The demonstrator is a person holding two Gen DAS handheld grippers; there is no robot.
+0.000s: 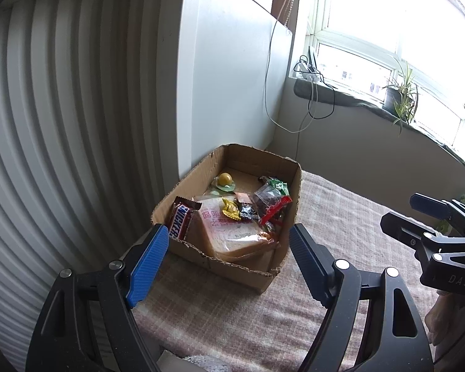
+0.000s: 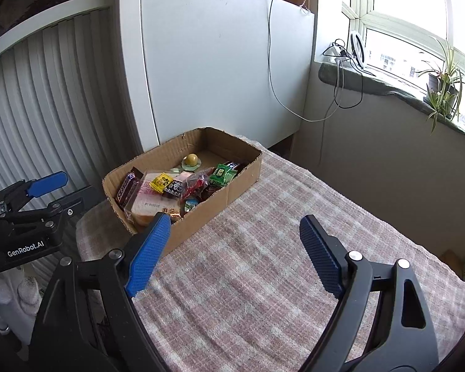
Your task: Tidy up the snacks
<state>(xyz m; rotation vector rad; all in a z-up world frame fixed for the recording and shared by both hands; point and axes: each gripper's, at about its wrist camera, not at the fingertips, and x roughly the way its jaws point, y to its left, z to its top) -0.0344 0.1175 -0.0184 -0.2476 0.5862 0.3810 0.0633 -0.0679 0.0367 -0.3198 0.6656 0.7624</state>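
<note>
An open cardboard box [image 1: 248, 274] [image 2: 201, 226] sits on a pink checked cloth. It holds a Snickers bar [image 1: 180, 221] [image 2: 127, 187], a bagged bread slice [image 1: 229, 234] [image 2: 145, 204], a yellow sweet [image 1: 231, 210] [image 2: 161, 182], a clear bag with a red strip [image 1: 271, 200], a green packet [image 2: 222, 173] and a yellow ball on a green dish [image 1: 224, 180] [image 2: 191, 159]. My left gripper [image 1: 229, 257] is open and empty just in front of the box. My right gripper [image 2: 235, 252] is open and empty, to the right of the box.
A white slatted wall and a white cabinet [image 2: 217, 62] stand behind the box. A windowsill [image 2: 387, 83] with a potted plant [image 2: 443, 90] and cables runs at the right. The cloth [image 2: 279, 248] stretches to the right of the box.
</note>
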